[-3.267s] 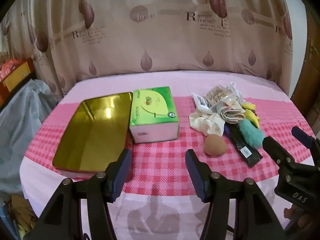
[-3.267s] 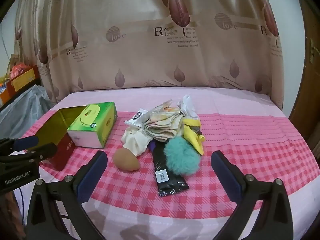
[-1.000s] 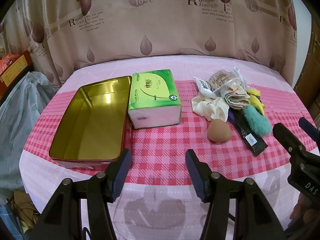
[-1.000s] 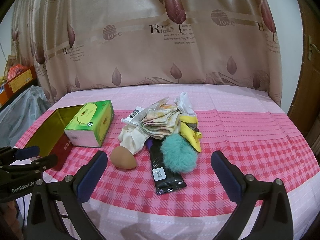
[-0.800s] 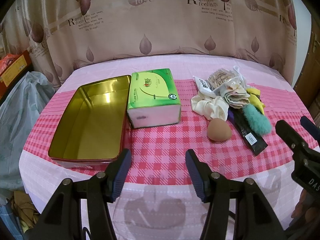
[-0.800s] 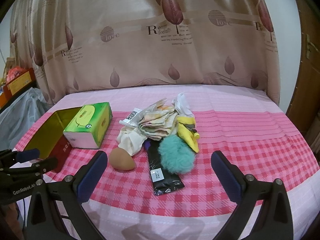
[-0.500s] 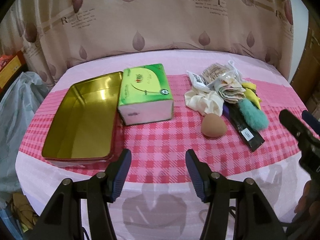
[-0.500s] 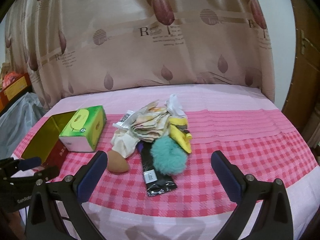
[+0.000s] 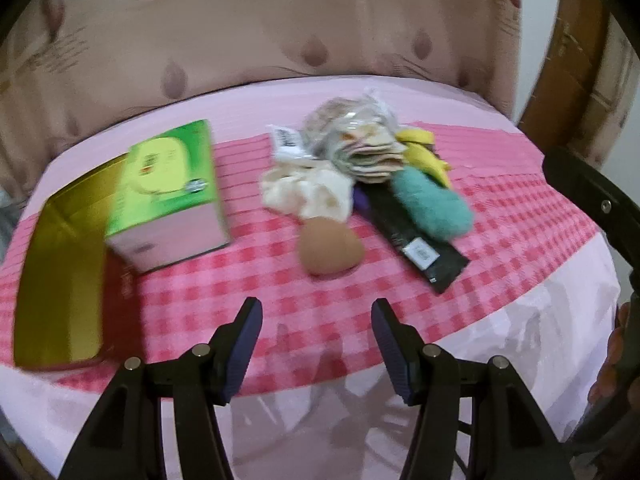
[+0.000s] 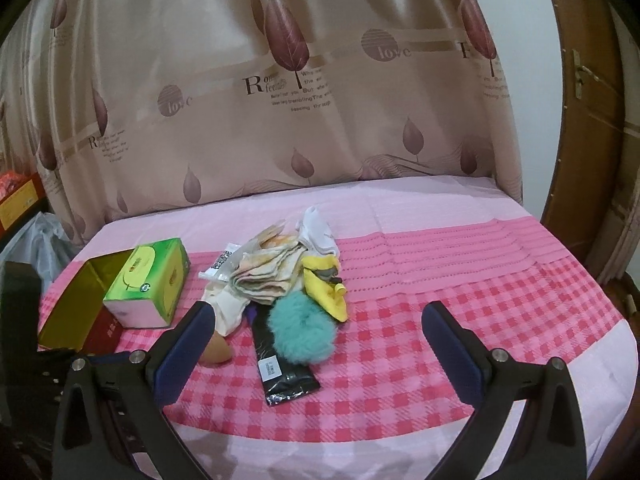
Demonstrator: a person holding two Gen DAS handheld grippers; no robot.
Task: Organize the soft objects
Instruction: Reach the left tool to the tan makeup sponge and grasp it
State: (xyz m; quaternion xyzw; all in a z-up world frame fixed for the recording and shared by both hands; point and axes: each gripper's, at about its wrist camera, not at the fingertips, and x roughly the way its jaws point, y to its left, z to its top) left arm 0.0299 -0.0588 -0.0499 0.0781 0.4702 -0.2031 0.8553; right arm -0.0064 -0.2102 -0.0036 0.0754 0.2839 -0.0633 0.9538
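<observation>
Opening step, by the look of it: nothing packed yet, nothing gripped. Left hand-held gripper (image 9: 316, 322) hangs over the near edge of the table (image 9: 540, 304), jaws moderately apart and empty, aimed toward the tan sponge (image 9: 330, 250) at 12 o'clock from its tips. Right hand-held gripper (image 10: 316, 334) spread wide, also empty, framing the pile.

Soft things heaped mid-table: teal puff (image 10: 302, 330) lying on a black packet (image 10: 280, 364), cream scrunchie (image 9: 308, 194) just behind the sponge, folded cloths in a clear bag (image 10: 266, 274) at 12 o'clock from the puff, yellow cloth (image 10: 326, 290) at 1 o'clock, white sock (image 10: 318, 234) at the back. Gold tin (image 9: 56, 264) open at 9 o'clock in the left view, seemingly empty, though that view is blurred. Green tissue pack (image 10: 150, 282) touching or nearly touching the tin's right wall.

Next move, judged from the layout: close on the sponge, the nearest loose item, with a light squeeze since it will give, then carry it leftward past the tissue pack into the tin.

Writing: curtain (image 10: 280, 92) printed with "love" and a large "R" above small lines, "But", "trembling" and "The" partly legible. White barcode label on the black packet, text too small. Tissue pack carries a round logo, unreadable.
</observation>
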